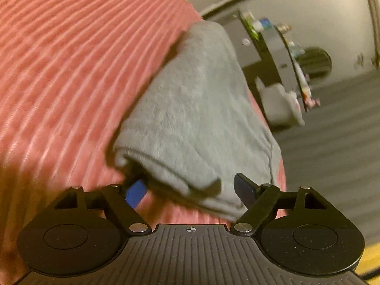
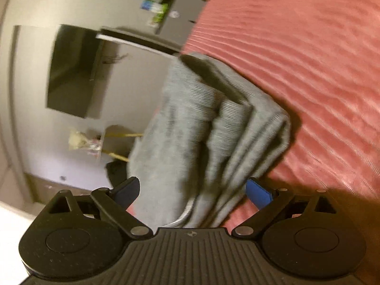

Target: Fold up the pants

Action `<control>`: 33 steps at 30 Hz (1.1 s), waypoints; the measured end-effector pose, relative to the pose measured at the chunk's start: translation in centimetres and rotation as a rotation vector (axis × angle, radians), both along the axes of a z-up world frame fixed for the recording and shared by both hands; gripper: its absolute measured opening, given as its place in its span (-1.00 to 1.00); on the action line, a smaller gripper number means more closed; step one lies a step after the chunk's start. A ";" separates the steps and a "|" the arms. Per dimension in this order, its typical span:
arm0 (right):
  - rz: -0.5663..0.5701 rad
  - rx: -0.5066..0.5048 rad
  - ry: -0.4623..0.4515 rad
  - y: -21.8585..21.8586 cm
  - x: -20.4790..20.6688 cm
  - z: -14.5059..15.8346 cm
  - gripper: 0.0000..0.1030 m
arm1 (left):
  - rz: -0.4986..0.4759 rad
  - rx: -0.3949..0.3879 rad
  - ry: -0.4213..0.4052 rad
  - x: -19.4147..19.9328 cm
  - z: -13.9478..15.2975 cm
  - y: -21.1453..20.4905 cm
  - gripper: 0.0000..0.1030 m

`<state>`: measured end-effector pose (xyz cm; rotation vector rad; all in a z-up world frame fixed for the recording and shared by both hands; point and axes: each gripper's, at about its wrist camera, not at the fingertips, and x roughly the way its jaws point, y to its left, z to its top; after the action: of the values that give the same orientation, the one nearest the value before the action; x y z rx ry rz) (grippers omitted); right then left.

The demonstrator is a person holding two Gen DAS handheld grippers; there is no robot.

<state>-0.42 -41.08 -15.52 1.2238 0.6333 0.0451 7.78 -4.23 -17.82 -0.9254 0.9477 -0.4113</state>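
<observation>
The grey pants (image 1: 197, 109) lie folded into a thick bundle on a pink ribbed bed cover (image 1: 71, 71), near its edge. My left gripper (image 1: 190, 190) has its jaws wide apart around the near end of the bundle, one blue finger (image 1: 135, 193) under the fold and one dark finger (image 1: 244, 190) at the other side. In the right wrist view the stacked layers of the pants (image 2: 213, 130) show edge-on. My right gripper (image 2: 192, 192) is also spread around the bundle's end, with its blue finger (image 2: 258, 194) on the bed side.
The pink cover (image 2: 308, 71) fills the bed. Beyond the bed edge are a grey floor (image 1: 332, 142), a dark shelf unit with small items (image 1: 285, 54), a white object on the floor (image 1: 280, 104) and a dark screen on the wall (image 2: 71, 71).
</observation>
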 end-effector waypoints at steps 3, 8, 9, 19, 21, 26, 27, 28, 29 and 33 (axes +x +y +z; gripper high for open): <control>-0.006 -0.027 -0.062 0.3 0.0 0.6 0.47 | 0.007 0.023 -0.024 1.1 0.0 -0.4 0.53; -0.035 -0.043 -0.101 0.2 -0.1 0.5 0.19 | 0.051 -0.026 -0.057 0.4 -0.7 1.1 0.18; -0.053 -0.012 -0.082 -0.1 0.1 -0.2 0.22 | 0.057 -0.034 -0.051 0.4 -1.1 1.1 0.18; -0.132 -0.049 -0.061 0.3 2.4 -1.1 0.21 | 0.084 -0.057 -0.062 1.3 -1.4 0.0 0.32; -0.126 -0.067 -0.054 0.2 2.7 -1.4 0.14 | 0.097 -0.047 -0.045 1.9 -1.9 0.3 -0.12; -0.100 -0.251 -0.023 1.7 3.1 0.6 -0.13 | 0.078 -0.048 -0.126 1.7 -1.3 0.6 -0.40; -0.099 -0.264 -0.028 1.9 2.9 1.1 -0.19 | 0.087 -0.057 -0.157 1.5 -0.8 0.7 -0.43; -0.098 -0.258 -0.049 2.0 2.5 1.7 -0.22 | 0.093 -0.069 -0.206 1.2 0.1 0.9 -0.45; -0.096 -0.254 -0.087 2.1 2.0 2.2 -0.26 | 0.092 -0.074 -0.255 0.8 0.8 1.1 -0.45; -0.073 -0.307 -0.148 2.6 1.1 3.2 -0.26 | 0.086 0.000 -0.227 0.7 0.3 0.9 -0.43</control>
<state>0.68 -38.51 -12.30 0.9356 0.4469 -0.0220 8.49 -3.31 -17.50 -0.8954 0.6985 -0.4338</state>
